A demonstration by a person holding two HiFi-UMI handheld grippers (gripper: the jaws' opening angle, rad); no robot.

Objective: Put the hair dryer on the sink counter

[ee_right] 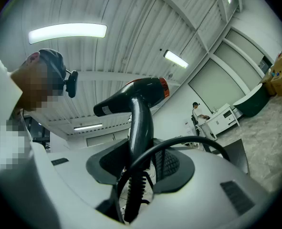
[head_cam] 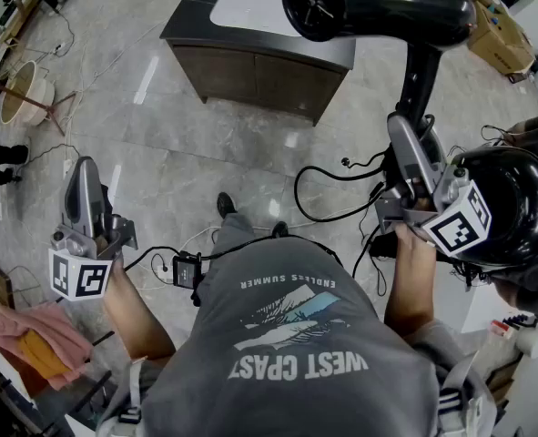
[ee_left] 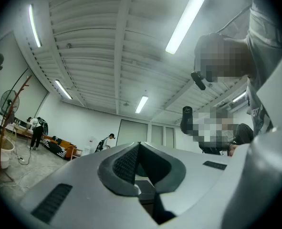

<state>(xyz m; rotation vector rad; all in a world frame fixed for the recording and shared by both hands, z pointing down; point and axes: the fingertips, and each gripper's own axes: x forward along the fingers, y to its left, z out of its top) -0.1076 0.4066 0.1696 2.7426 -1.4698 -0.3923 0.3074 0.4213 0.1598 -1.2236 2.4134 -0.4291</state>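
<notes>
The right hand-held gripper [head_cam: 409, 131] is closed on the handle of the hair dryer [head_cam: 378, 3]. In the right gripper view its two pads clamp the low part of the handle [ee_right: 140, 142], just above the ribbed sleeve where the cord [ee_right: 181, 143] comes out. The dryer stands upright above the jaws, with its barrel across the top and high over the floor, well apart from the sink worktop [head_cam: 188, 16] ahead of the person. I judge the dryer to be a stiff shell of smooth, rather slippery plastic. It is not heavy, but it is top-heavy in this hold, so it may pivot between the pads. A hold nearer to the middle of the handle would probably be steadier. The cord loops in front of the jaws and hangs to the floor, so it may drag or catch. The right forearm is bent and reaches forward, and the gripper points a little upward. The left hand-held gripper [head_cam: 86, 176] is closed on nothing and is held out at the person's left side, also tilted a little upward.
</notes>
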